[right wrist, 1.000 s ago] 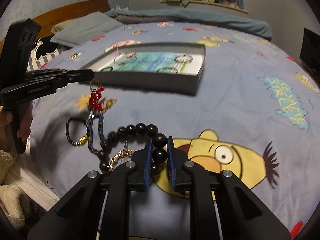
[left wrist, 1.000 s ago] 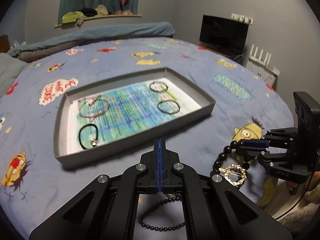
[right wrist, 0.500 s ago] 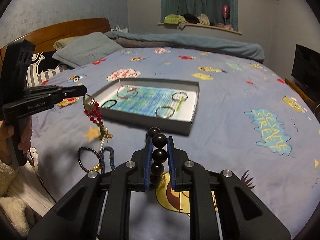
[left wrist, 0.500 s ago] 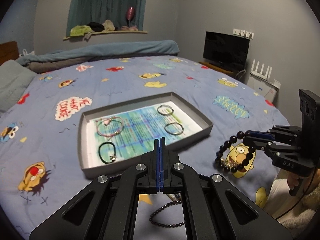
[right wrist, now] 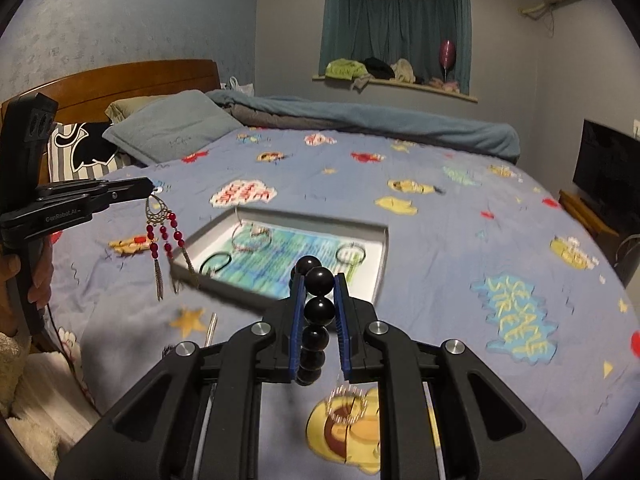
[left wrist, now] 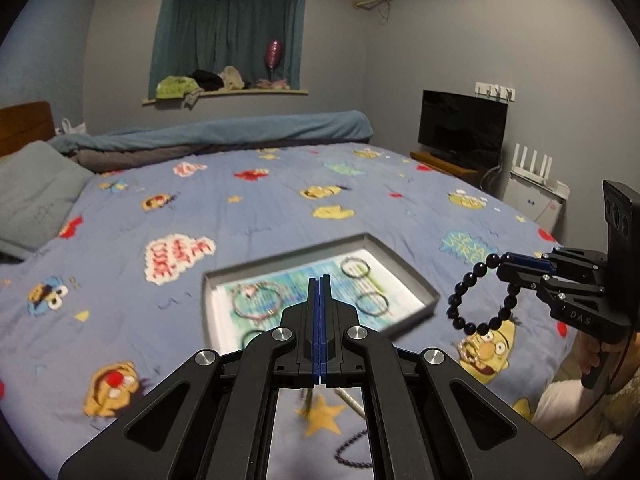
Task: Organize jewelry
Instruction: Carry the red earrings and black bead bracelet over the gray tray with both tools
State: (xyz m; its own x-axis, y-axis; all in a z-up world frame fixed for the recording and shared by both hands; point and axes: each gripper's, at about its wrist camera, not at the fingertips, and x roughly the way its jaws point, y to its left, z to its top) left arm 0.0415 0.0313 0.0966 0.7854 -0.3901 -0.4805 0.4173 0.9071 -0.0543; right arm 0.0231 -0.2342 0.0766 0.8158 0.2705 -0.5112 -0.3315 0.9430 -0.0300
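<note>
The black bead bracelet [right wrist: 318, 312] was clamped in the right hand-held gripper [right wrist: 319, 280] and had been lifted clear of the bed [right wrist: 440, 248], where it lay a second earlier. The red-beaded earring [right wrist: 164, 232] was pinched in the fully closed left hand-held gripper [right wrist: 148, 189], likewise raised, beside the grey tray [right wrist: 382, 256].

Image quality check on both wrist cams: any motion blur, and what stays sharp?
Left wrist view: the tray and the bracelets in it are smeared, the bedspread print is soft, the left gripper is crisp. Right wrist view: tray and the gold ring are blurred; the black bead bracelet in the right gripper is sharp. Both views: dim light, heavy fisheye vignette.
</note>
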